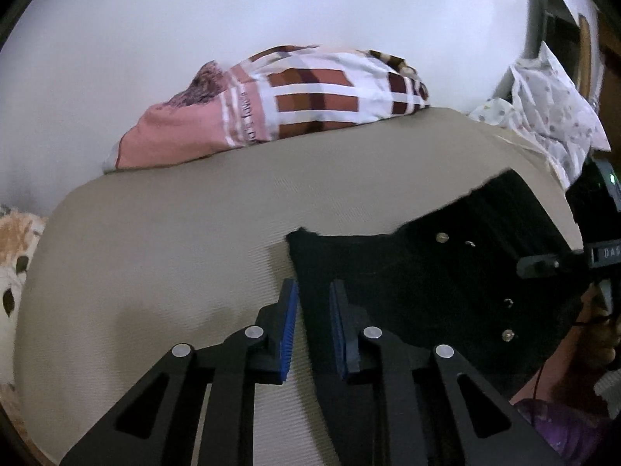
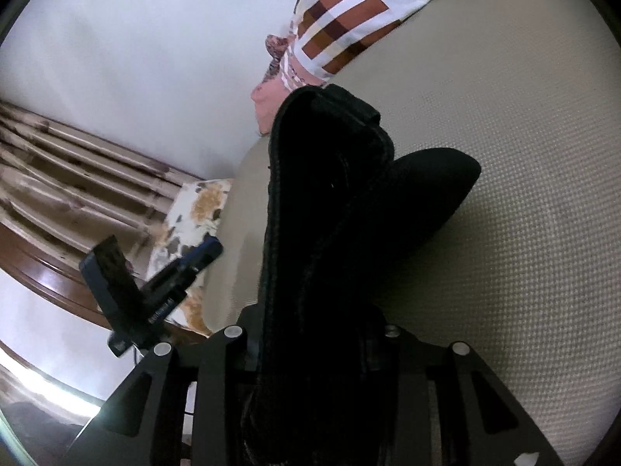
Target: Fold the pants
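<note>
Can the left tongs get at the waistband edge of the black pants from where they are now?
Probably yes. The left tongs sit empty, nearly shut, just short of the black pants on the beige bed, with nothing between; they'd need to open first.

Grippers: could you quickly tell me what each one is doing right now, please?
Left gripper: shut, nothing between its blue pads.
Right gripper: shut on the black pants, holding them bunched.
</note>
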A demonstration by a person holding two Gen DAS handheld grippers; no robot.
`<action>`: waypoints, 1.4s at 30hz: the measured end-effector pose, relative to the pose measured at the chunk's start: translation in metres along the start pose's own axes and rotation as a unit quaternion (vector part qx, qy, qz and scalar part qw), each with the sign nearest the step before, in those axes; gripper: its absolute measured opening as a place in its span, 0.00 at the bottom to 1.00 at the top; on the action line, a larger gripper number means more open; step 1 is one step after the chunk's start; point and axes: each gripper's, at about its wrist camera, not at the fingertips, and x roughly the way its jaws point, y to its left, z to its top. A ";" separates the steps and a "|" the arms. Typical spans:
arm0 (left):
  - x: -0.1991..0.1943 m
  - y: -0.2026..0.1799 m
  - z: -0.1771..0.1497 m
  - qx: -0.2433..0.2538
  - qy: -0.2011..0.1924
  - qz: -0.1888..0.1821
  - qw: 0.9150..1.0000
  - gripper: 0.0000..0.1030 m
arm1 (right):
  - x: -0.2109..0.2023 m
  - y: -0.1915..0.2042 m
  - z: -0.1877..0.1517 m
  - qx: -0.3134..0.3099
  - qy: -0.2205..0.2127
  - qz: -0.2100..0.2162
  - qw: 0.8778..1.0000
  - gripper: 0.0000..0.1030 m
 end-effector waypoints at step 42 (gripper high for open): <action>0.081 0.019 -0.021 -0.130 0.091 -0.263 0.952 0.21 | -0.010 -0.032 -0.013 0.035 -0.017 0.032 0.999 0.30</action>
